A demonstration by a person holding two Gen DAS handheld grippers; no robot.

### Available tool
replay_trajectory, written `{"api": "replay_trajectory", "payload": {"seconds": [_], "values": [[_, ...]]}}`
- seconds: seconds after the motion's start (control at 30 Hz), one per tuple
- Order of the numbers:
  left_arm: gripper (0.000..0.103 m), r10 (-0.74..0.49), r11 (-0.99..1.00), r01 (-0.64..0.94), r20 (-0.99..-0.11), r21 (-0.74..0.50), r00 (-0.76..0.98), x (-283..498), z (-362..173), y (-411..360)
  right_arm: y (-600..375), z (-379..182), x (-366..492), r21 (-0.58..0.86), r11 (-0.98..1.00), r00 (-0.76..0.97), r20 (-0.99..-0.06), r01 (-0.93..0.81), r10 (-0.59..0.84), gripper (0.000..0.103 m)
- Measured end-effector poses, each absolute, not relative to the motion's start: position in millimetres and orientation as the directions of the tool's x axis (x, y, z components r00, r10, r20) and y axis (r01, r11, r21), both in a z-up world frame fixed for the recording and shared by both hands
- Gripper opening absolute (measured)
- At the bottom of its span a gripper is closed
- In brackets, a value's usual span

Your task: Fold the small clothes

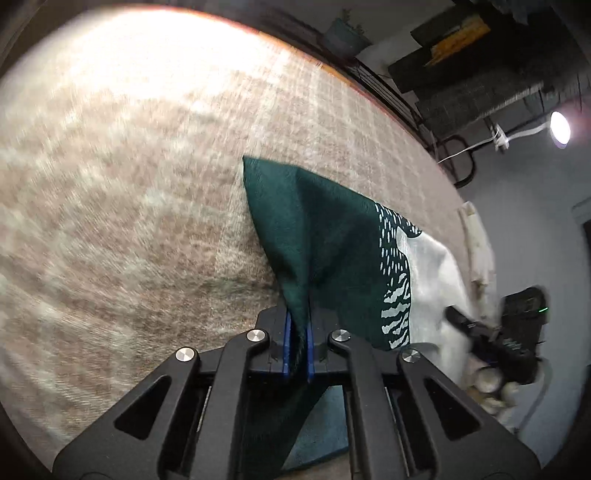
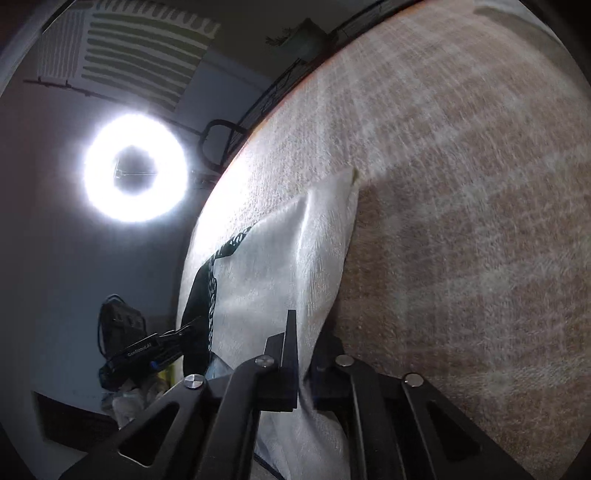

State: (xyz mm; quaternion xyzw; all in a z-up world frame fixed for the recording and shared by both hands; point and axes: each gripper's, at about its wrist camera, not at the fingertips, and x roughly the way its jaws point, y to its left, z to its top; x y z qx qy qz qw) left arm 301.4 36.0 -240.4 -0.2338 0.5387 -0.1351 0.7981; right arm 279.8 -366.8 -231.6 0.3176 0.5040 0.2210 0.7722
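Observation:
A small cloth, dark green [image 1: 325,236] at one end and white [image 1: 432,280] at the other with a patterned band between, is lifted above the beige woven table cover [image 1: 129,184]. My left gripper [image 1: 298,332] is shut on the cloth's green end. My right gripper [image 2: 304,354] is shut on the white end [image 2: 288,258]. The right gripper also shows in the left wrist view [image 1: 480,328], at the cloth's far side. The left gripper shows in the right wrist view [image 2: 159,347] beyond the dark edge [image 2: 199,295].
The table's far edge [image 1: 388,96] curves across the back, with dark shelving [image 1: 461,74] behind it. A ring light [image 2: 135,168] glares at the left of the right wrist view. A plant pot [image 1: 343,35] stands behind the table.

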Motion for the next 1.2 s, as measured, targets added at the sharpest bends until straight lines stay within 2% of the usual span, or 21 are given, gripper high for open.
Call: {"api": "replay_trajectory", "payload": {"seconds": [0.17,0.47,0.8,1.2], "values": [[0.002,-0.376,0.915,0.044,-0.804,-0.402,0.461,289.0,-211.5,15.4,-343.2,-195.3,279.3,0.587,0.802,0.421,-0.703,-0.113,0.574,0.001],[0.002,-0.388,0.917,0.129,-0.764,-0.378,0.516,272.8,-176.9,-15.9,-333.6,-147.2,271.9,0.464,0.859,0.474,-0.719,-0.217,0.508,0.001],[0.002,-0.454,0.888,0.191,-0.734,-0.418,0.506,288.3,-161.0,-83.0,-404.4,-108.7,249.1,0.410,0.894,0.546,-0.715,-0.181,0.438,0.001],[0.002,-0.518,0.853,0.353,-0.702,-0.384,0.488,320.9,-137.9,-239.7,-524.1,-78.4,251.2,0.320,0.945,0.629,-0.721,-0.068,0.289,0.001]]}}
